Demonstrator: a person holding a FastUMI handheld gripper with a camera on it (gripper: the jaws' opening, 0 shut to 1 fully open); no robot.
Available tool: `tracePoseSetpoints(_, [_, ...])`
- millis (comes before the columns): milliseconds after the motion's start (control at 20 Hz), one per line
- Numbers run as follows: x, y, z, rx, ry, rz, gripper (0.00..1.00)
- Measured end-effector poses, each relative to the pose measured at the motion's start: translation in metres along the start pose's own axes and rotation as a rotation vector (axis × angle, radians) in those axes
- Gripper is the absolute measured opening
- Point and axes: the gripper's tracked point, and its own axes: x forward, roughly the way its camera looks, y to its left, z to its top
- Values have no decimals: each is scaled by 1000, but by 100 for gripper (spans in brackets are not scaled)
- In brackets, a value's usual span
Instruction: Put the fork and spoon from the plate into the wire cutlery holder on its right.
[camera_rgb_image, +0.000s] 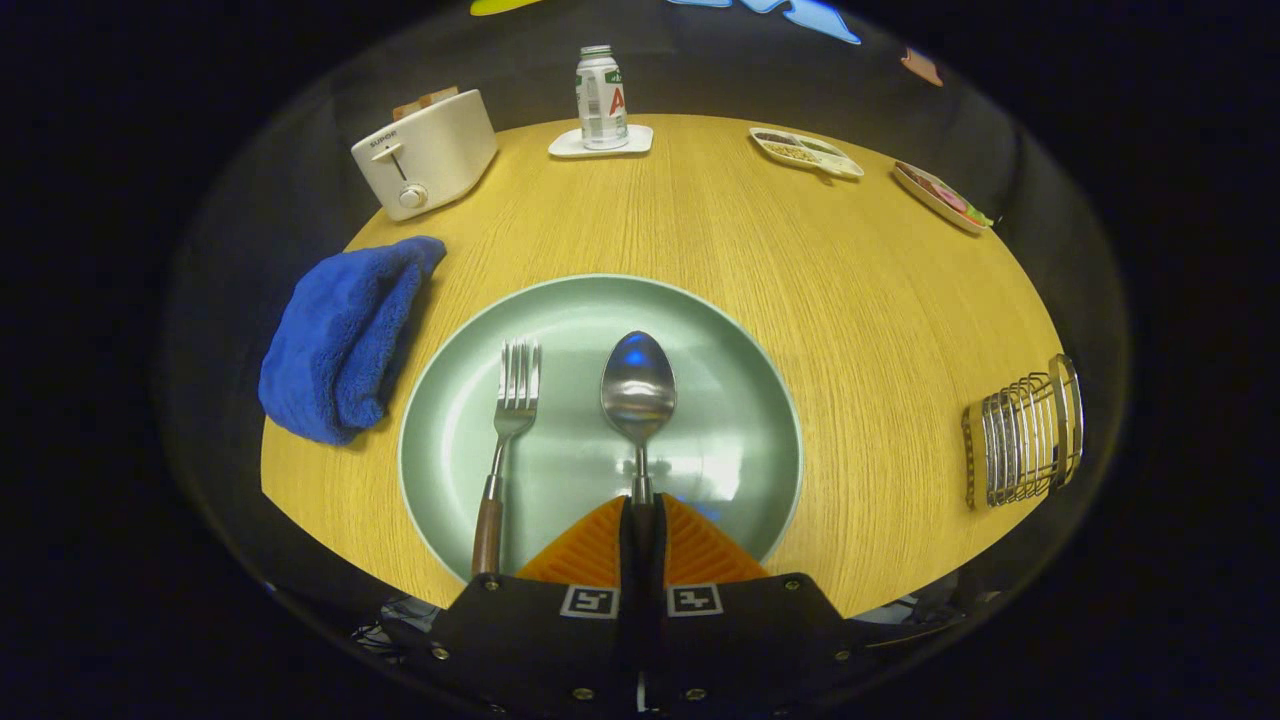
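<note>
between the fingers of the tool (640, 525), clamped on the spoon (638, 385) handle's end, the grip looks shallow, so the spoon could swing or slip before reaching the wire cutlery holder (1025, 432).

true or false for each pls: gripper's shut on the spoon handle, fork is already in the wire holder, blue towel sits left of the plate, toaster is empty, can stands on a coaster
1. The gripper is shut on the spoon handle. True.
2. The fork is in the wire holder. False: it lies on the plate, left of the spoon.
3. The blue towel sits left of the plate. True.
4. The toaster is empty. False: toast pokes out of its slot.
5. The can stands on a coaster. True.
</note>
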Motion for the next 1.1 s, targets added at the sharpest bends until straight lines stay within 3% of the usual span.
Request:
tracePoseSetpoints(650, [-22,-7,15,1,-81,-34,3])
tracePoseSetpoints(1100, [-75,-51,56,93,-188,-153,3])
